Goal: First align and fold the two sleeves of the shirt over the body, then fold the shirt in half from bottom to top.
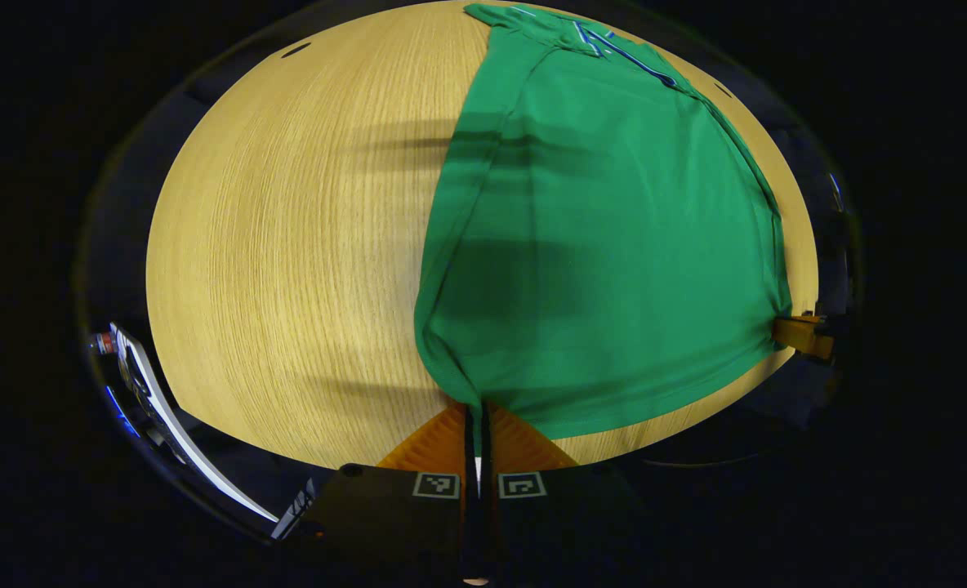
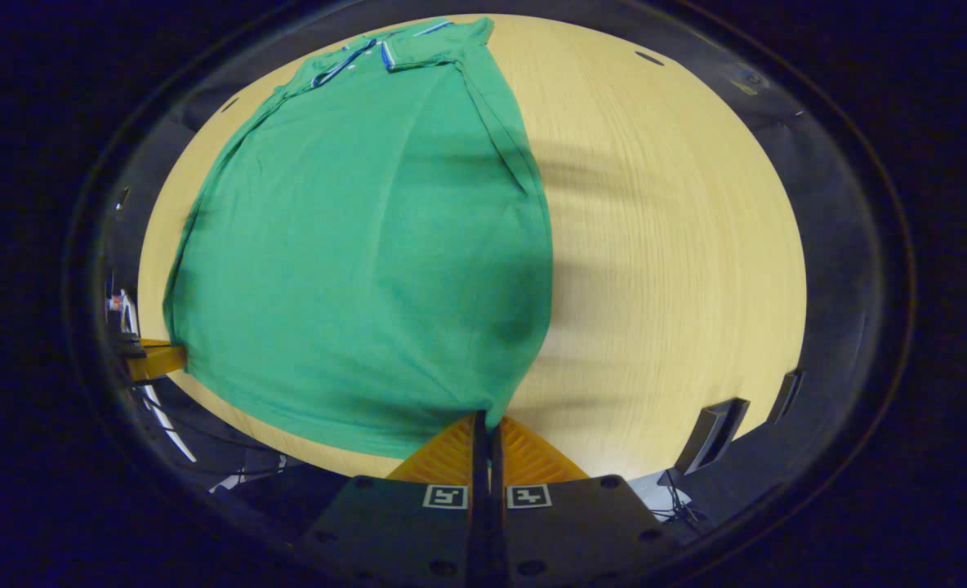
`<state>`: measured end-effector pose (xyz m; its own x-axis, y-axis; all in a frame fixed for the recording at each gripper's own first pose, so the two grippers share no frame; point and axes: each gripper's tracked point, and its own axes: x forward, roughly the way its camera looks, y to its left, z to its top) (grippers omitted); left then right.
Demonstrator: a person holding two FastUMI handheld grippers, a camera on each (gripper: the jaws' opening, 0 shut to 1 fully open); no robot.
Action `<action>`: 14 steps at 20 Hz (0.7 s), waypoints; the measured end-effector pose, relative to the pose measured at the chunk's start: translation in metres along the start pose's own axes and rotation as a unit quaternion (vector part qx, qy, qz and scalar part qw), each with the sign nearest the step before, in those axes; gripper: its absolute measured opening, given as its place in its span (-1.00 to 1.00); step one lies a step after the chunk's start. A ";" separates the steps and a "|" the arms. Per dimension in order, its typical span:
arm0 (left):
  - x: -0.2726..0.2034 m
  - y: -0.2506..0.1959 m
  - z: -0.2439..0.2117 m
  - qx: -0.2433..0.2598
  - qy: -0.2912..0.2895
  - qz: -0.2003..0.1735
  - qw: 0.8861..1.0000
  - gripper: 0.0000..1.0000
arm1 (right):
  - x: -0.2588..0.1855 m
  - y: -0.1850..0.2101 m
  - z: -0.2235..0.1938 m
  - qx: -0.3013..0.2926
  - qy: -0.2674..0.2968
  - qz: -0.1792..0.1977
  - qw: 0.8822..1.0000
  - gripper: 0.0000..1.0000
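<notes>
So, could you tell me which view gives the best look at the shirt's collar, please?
The right gripper view: the collar lies near the top, its striped edge whole, on the green shirt. In the left gripper view the collar sits against the top edge, more squeezed.

The bench (image 1: 287,245) lies bare and open on the outer side of the green shirt (image 1: 614,245) in both views, wide wood a hand-held gripper could sweep across freely. The shirt itself covers the middle strip from near edge to far edge. At the near rim, a white curved frame (image 1: 165,408) stands off one corner and dark boxes (image 2: 716,433) sit just past the other.
</notes>
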<state>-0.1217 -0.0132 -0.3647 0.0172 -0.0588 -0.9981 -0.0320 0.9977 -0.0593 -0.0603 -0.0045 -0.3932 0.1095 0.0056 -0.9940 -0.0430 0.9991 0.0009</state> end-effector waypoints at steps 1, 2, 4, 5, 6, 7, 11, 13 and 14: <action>-0.005 -0.011 0.004 -0.006 -0.003 -0.003 1.000 -0.94 | -0.001 0.000 0.000 0.003 0.000 0.002 1.000 -0.94; -0.011 -0.023 0.008 -0.013 -0.010 -0.002 1.000 -0.94 | -0.001 0.001 -0.001 0.007 0.001 0.009 1.000 -0.94; -0.025 -0.048 0.013 -0.002 -0.023 0.005 1.000 -0.94 | -0.007 0.001 0.000 0.011 -0.001 0.014 1.000 -0.95; -0.034 -0.062 0.017 0.003 -0.028 0.010 1.000 -0.94 | -0.013 0.003 0.001 0.012 -0.005 0.021 1.000 -0.94; -0.046 -0.076 0.023 0.008 -0.037 0.014 0.999 -0.94 | -0.021 0.005 0.000 0.012 -0.008 0.031 0.999 -0.95; -0.059 -0.089 0.031 0.011 -0.050 0.021 0.998 -0.94 | -0.030 0.007 0.002 0.010 -0.014 0.039 0.999 -0.95; -0.118 -0.159 0.067 0.006 -0.092 0.017 0.996 -0.93 | -0.069 0.007 0.011 0.000 -0.053 0.052 0.997 -0.94; -0.152 -0.195 0.092 0.003 -0.116 0.014 0.993 -0.93 | -0.087 0.007 0.016 -0.002 -0.069 0.061 0.996 -0.95; -0.169 -0.214 0.104 -0.001 -0.126 0.010 0.992 -0.93 | -0.095 0.005 0.021 -0.001 -0.079 0.064 0.995 -0.95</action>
<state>-0.0134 -0.2132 -0.1817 0.2659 -0.0276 -0.9636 -0.0374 0.9985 -0.0389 -0.0503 0.0009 -0.2962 0.2569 0.1399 -0.9563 -0.0681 0.9896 0.1265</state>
